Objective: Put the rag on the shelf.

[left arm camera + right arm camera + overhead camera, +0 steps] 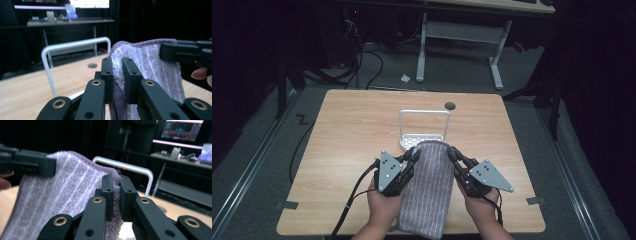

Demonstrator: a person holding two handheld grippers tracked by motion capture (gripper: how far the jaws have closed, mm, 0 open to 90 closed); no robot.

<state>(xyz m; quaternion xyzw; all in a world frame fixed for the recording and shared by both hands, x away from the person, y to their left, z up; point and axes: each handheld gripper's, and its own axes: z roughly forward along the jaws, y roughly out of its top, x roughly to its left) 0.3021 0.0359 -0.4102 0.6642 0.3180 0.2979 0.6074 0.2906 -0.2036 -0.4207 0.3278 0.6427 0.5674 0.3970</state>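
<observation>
Purple towel: striped purple terry towel [428, 187] hangs at 6 o'clock, top corners pinched.
Left gripper [414, 155]: jaws clenched on the towel's 9 o'clock corner, hand palm-in.
White rack: white wire rack [424, 129] just beyond, at 12 o'clock.
Right gripper [453, 154]: jaws clenched on the 3 o'clock corner.
Risk: uneven hands could snag the towel on the rack, tipping it.

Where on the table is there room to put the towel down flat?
Bare wood lies left of the left claw, out to the table edge, and right of the right claw. A strip is free behind the white rack, beside the dark round hole. The middle is crowded: both claws pinch the purple towel just in front of the rack.
</observation>
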